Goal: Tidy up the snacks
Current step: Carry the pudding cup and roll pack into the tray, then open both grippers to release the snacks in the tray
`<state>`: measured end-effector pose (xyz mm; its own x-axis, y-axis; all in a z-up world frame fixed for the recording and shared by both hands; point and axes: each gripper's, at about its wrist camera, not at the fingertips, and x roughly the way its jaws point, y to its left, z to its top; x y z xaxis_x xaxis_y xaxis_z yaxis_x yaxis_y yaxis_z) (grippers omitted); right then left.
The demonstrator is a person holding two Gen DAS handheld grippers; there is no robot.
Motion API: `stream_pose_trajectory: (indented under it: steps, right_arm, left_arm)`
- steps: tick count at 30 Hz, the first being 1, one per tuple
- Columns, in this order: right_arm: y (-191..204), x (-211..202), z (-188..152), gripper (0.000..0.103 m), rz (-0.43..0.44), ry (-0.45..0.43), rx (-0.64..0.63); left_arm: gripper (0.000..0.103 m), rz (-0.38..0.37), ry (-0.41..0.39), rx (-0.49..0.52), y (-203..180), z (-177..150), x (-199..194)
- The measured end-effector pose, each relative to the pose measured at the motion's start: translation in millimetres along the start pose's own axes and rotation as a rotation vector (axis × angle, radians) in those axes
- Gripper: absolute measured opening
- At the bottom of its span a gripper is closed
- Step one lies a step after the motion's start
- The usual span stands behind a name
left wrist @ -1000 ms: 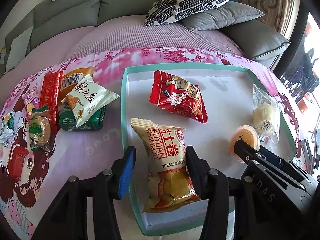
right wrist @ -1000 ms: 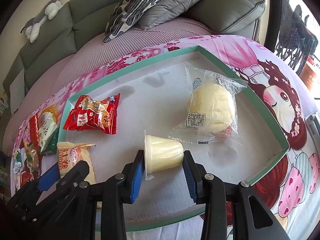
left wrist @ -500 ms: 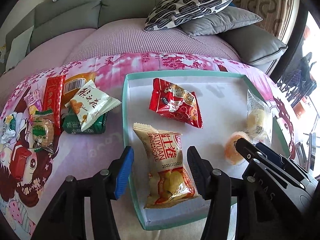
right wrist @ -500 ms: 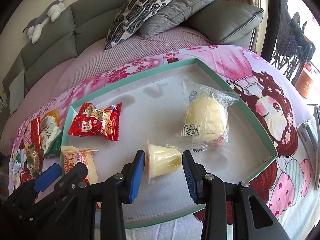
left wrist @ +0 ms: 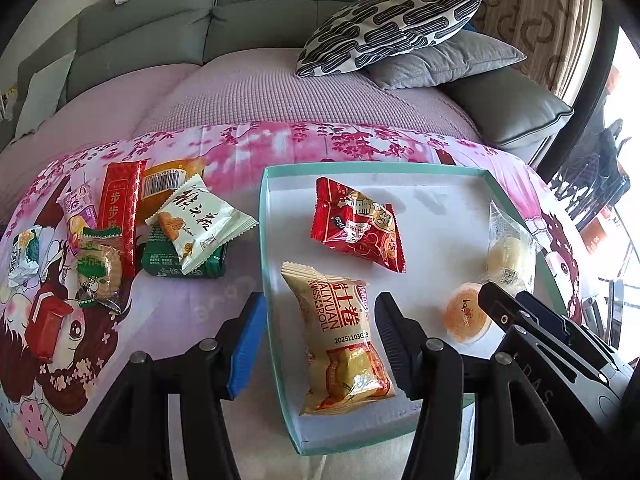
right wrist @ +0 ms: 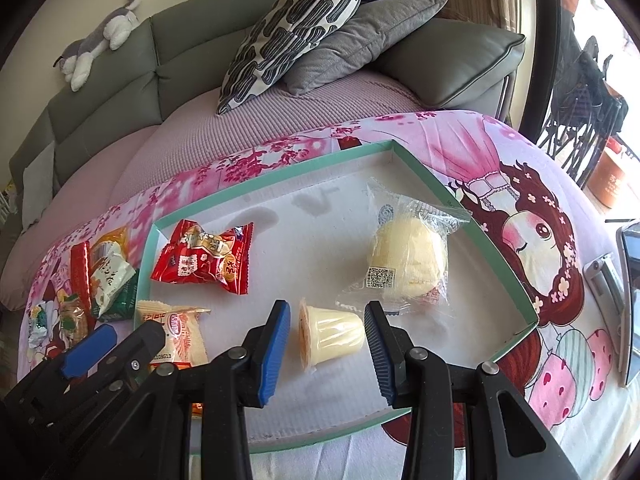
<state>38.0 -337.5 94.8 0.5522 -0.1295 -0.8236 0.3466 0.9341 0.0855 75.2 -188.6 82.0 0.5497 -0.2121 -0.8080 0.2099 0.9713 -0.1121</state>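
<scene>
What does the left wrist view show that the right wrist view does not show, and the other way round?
Only the left wrist view shows the orange lid of the jelly cup and the small red packet on the cloth. Only the right wrist view shows the cup's pale side, lying between the open right gripper, and a metal device at the right edge. Both show the green-rimmed tray, the red packet, the swiss roll packet between the open left gripper, and the wrapped bun.
</scene>
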Motion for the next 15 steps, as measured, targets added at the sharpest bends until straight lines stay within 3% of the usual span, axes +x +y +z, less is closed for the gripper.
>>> stream_pose_trajectory:
  steps: [2,6,8,15]
  right_arm:
    - [-1.0,1.7,-0.3,0.042,-0.007,0.006,0.003]
    - [-4.5,4.9,-0.1,0.062,-0.028,0.015,0.018]
    - [-5.8,5.4,0.1,0.066,-0.034,0.014,0.023]
    - [-6.2,11.0,-1.4,0.1,-0.048,0.019,0.013]
  left_arm:
    - [0.057,-0.002,-0.008,-0.028,4.7,0.5,-0.6]
    - [0.058,0.019,-0.015,-0.094,19.0,2.2,0.5]
    - [0.059,0.044,-0.014,-0.114,26.4,2.9,1.7]
    - [0.082,0.106,-0.012,-0.175,47.2,2.6,7.3]
